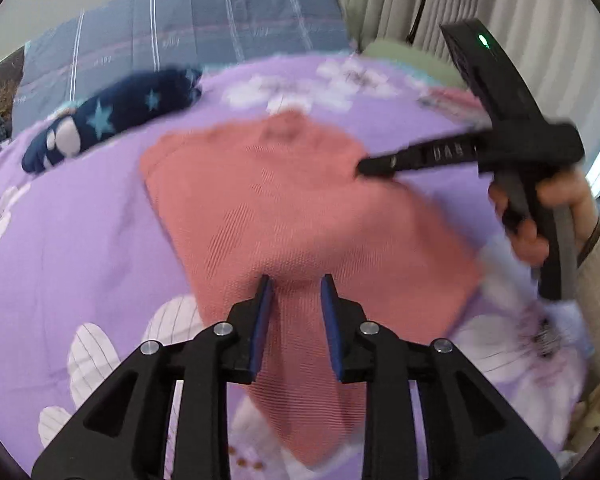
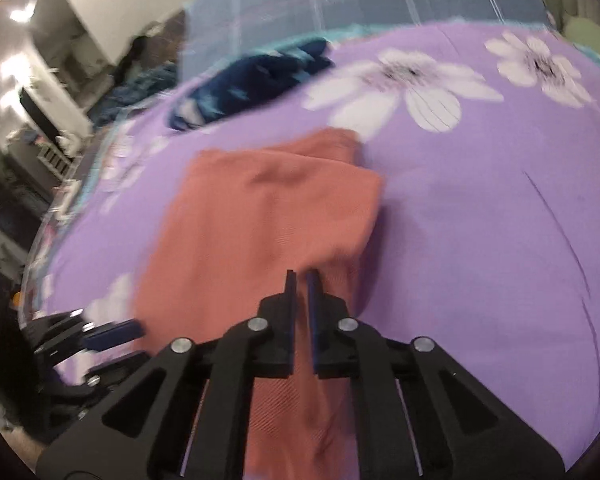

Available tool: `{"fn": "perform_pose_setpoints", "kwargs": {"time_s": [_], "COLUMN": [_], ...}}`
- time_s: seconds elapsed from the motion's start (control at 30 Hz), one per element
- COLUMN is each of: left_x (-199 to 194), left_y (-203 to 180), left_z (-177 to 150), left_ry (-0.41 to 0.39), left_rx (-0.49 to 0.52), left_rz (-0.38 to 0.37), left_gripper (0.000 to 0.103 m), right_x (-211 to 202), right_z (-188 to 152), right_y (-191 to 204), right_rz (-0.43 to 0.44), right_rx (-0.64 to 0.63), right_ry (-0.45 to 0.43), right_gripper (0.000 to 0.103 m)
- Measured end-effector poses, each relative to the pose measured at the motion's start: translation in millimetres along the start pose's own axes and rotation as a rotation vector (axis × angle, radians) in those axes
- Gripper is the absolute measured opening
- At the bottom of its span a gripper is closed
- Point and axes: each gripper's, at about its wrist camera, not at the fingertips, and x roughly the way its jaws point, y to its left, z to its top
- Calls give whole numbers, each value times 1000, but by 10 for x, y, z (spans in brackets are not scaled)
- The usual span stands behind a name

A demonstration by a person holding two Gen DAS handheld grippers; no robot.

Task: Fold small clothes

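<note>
A salmon-pink ribbed garment (image 1: 260,208) (image 2: 260,208) lies spread on a purple flowered bedsheet (image 1: 80,220) (image 2: 480,220). My left gripper (image 1: 297,286) stands at its near edge; its blue pads are apart, and a strip of the fabric runs loose between them. It also shows at the lower left of the right wrist view, as the left gripper (image 2: 140,342) beside the cloth. My right gripper (image 2: 301,278) is shut, with a raised fold of the garment's right side pinched between its pads. From the left wrist view, the right gripper (image 1: 362,168) meets the garment's far right edge, held by a hand (image 1: 540,216).
A navy garment with light blue stars (image 1: 112,120) (image 2: 252,80) lies at the sheet's far left. Behind it a blue-grey striped quilt (image 1: 220,20) covers the bed's head. A green pillow (image 1: 404,56) and curtains (image 1: 500,8) are at the far right. Furniture (image 2: 40,140) stands off the bed's left side.
</note>
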Motion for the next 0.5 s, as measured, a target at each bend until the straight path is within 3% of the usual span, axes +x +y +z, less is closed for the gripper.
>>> {"fn": "perform_pose_setpoints", "kwargs": {"time_s": [0.1,0.2,0.23,0.27,0.3,0.37,0.4,0.5], "left_x": [45,-6,-40,-88,-140,-228,-242,-183], "left_y": [9,-6,14,45,96,216,251,363], "left_z": [-120,-136,-123,-101,-71,-4,18,60], "left_ry": [-8,-1,-1,-9,-25,-64,-75,-57], "left_rx": [14,11,-3,-21,-42,-92,-106,-118], "left_rz": [-11,-18,-34,-50,-62,-82,-65,-13], "left_gripper": [26,27,28,28,31,47,63,63], "right_x": [150,-9,-94,-150,-196,-240,-227,-124], "right_z": [4,-4,3,13,29,62,58,16], "right_y": [-196,-164,-159,-180,-206,-278,-311,-369], "right_rz": [70,84,85,85,80,78,83,117], "right_rx": [93,71,66,70,78,93,98,121], "right_ry": [5,-33,-48,-57,-65,-67,-53,1], "right_gripper": [0,4,18,43,51,53,53,53]}}
